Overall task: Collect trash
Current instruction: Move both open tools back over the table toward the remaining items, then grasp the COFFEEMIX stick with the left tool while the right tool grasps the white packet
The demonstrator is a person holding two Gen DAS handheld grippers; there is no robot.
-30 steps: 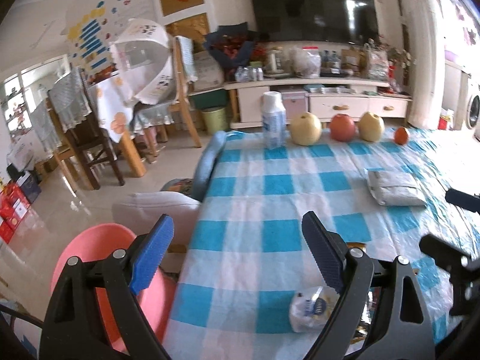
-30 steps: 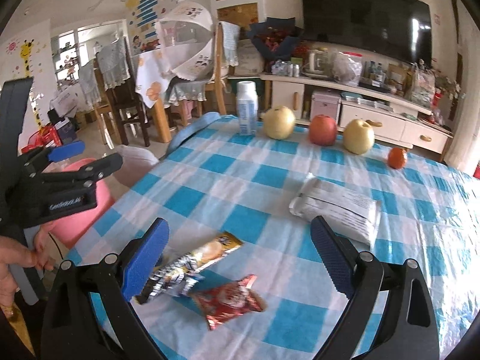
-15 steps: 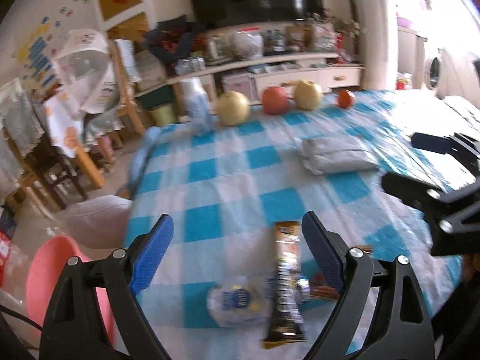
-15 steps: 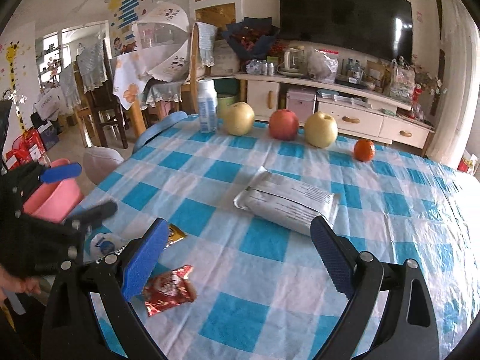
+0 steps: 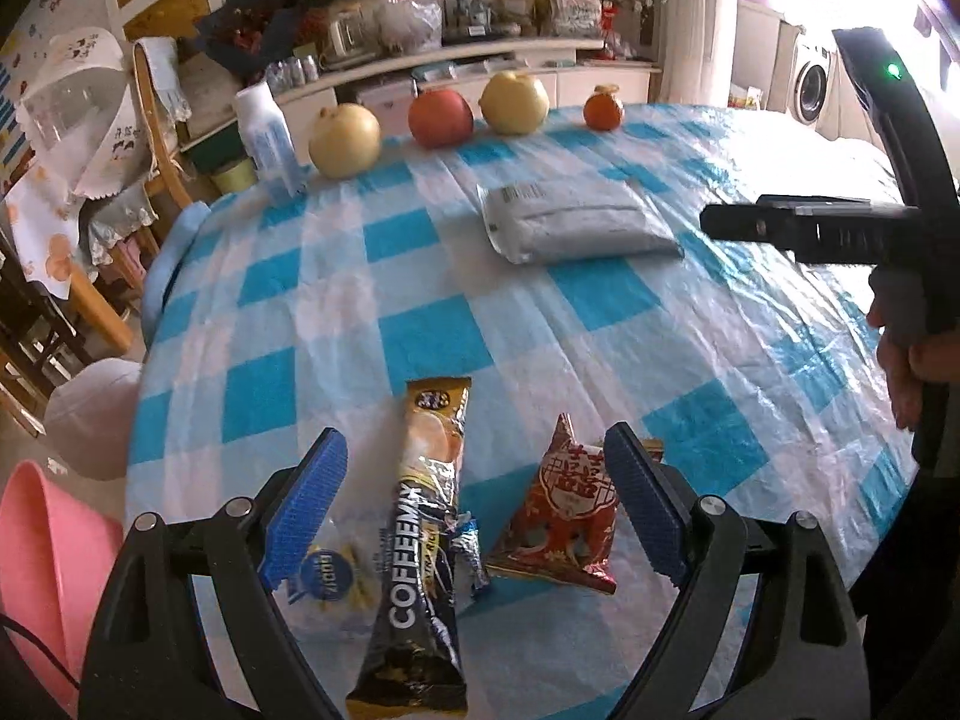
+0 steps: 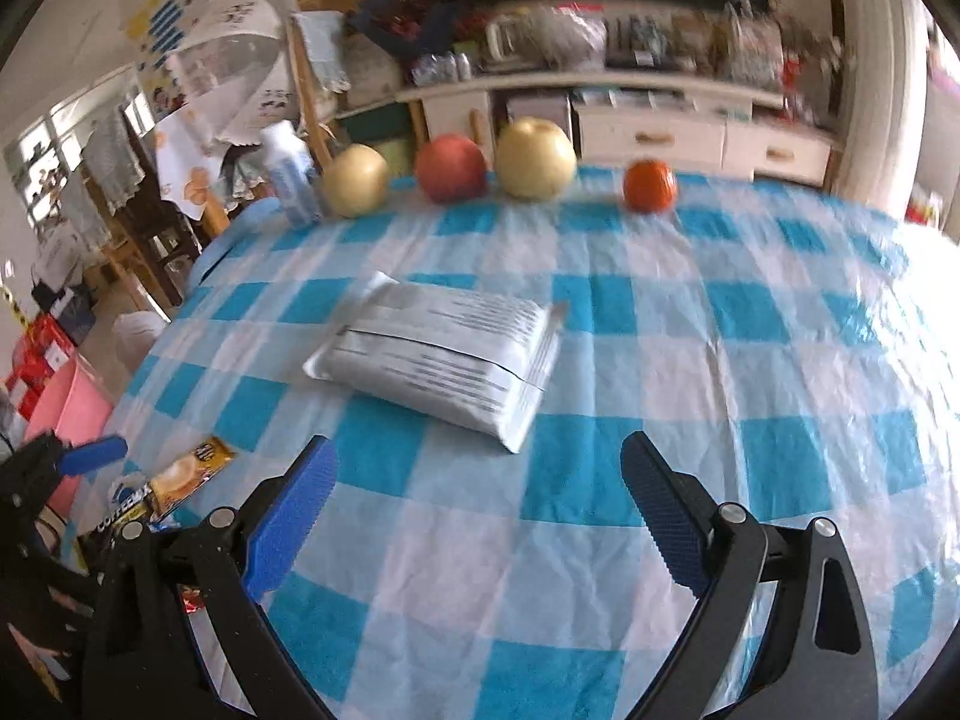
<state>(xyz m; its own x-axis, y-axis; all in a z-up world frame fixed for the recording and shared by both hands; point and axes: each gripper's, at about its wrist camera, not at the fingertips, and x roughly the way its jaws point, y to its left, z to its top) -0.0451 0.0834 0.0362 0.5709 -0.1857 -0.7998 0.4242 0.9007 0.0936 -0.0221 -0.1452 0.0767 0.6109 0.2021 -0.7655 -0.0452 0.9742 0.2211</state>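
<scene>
Blue-and-white checked cloth covers the table (image 5: 540, 324) beneath both tongs. Left tongs (image 5: 474, 504) are held wide and empty, now lowered over the wrappers that were only at the view's edge a second ago, so a first pick-up seems close. Between their tips lies a long coffee sachet (image 5: 423, 540), with a red snack packet (image 5: 570, 516) by the right tip and a crumpled clear wrapper (image 5: 327, 570) by the left. Right tongs (image 6: 474, 504), equally wide and empty, are aimed at a grey pouch (image 6: 444, 357) just ahead.
</scene>
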